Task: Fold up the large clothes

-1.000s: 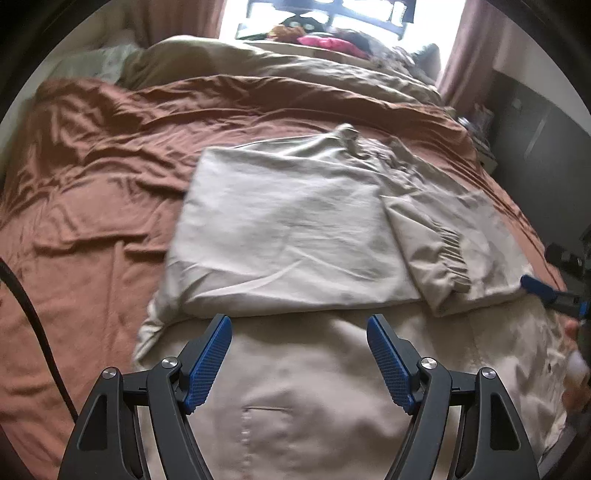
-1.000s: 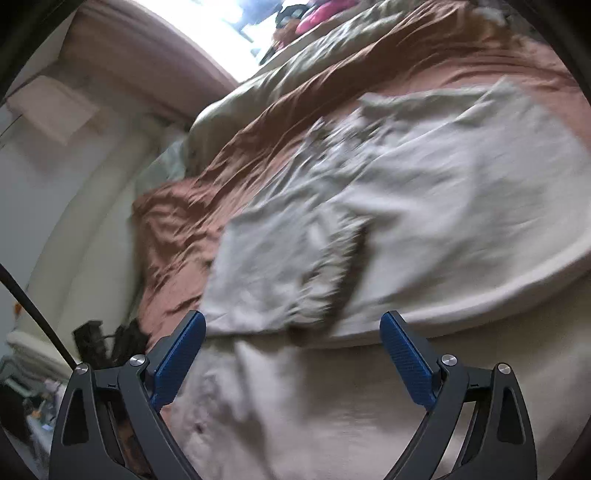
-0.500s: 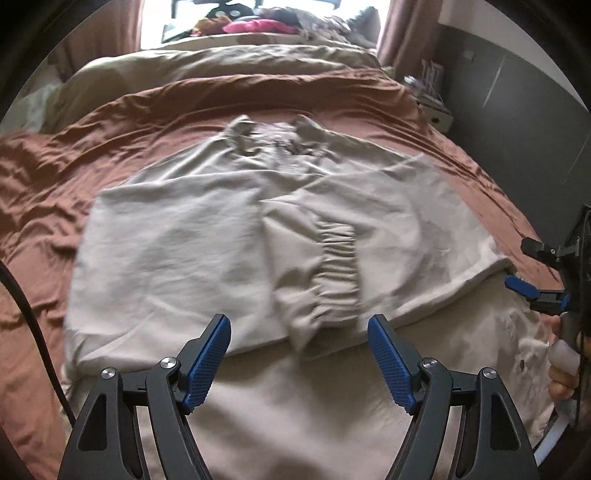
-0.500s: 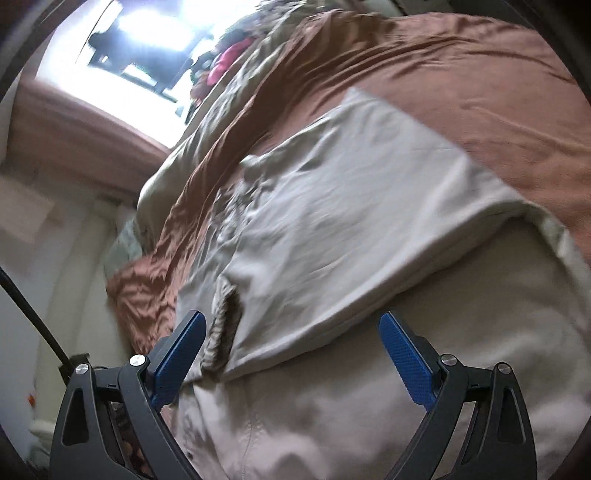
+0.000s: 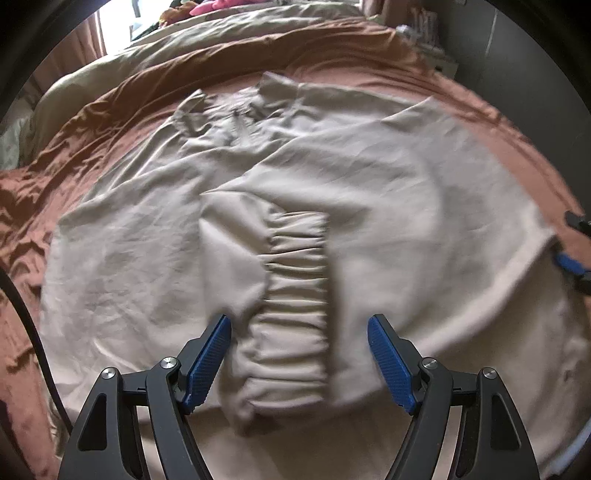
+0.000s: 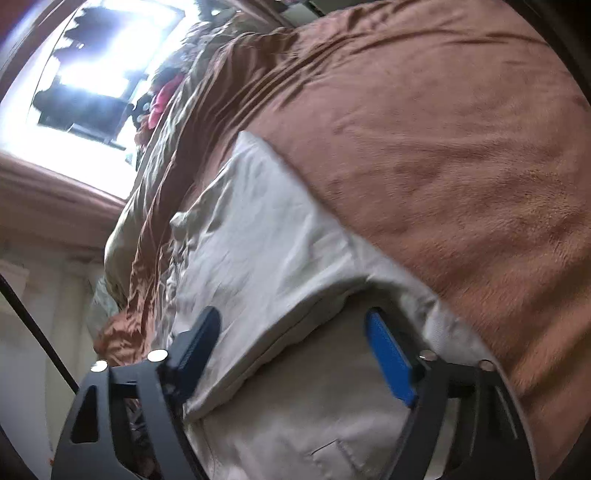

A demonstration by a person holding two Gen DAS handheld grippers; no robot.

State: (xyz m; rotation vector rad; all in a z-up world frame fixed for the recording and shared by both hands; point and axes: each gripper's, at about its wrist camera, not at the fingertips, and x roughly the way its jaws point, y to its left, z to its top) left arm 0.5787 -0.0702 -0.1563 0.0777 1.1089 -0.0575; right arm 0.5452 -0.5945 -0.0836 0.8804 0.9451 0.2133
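A large beige garment (image 5: pixel 388 206) lies spread on the brown bedsheet (image 5: pixel 110 110), collar at the far end. One sleeve is folded across its middle, and the gathered elastic cuff (image 5: pixel 295 295) points toward me. My left gripper (image 5: pixel 299 356) hovers open just over that cuff, with the cuff's end between its blue pads but not pinched. My right gripper (image 6: pixel 295 345) is at the garment's right side. Its jaws are closing with the folded fabric edge (image 6: pixel 280 332) running between them, and the pads do not press on it. One blue fingertip (image 5: pixel 570 264) of the right gripper shows at the garment's right corner.
A beige duvet (image 5: pixel 207 37) is bunched at the far end of the bed, with pink and dark clothes (image 5: pixel 218 5) beyond it under a bright window (image 6: pixel 88 74). A dark wall (image 5: pixel 517 55) runs along the bed's right side. A black cable (image 5: pixel 26 332) hangs at the left.
Both views slid right across the garment and came lower. The cuff now sits between the left pads. The right gripper rolled, and its jaws narrowed around the folded edge.
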